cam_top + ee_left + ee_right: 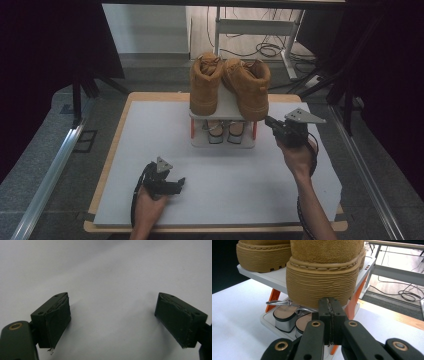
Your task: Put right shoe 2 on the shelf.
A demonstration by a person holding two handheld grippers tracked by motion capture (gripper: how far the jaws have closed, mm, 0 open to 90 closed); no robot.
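Tan suede boot (250, 89) stands heel-out, overhanging the rack's top shelf (227, 107).

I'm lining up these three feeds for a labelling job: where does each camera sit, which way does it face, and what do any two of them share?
High view: above the person's side, looking forward and down on the table; both forearms enter from below, with the left gripper and right gripper.
Left gripper view: rides the left gripper, facing bare white tabletop between its wide-open jaws.
Right gripper view: rides the right gripper, jaws shut, facing the right boot on the rack.
Shared: the high view and right gripper view both show the boots, rack and sandals.
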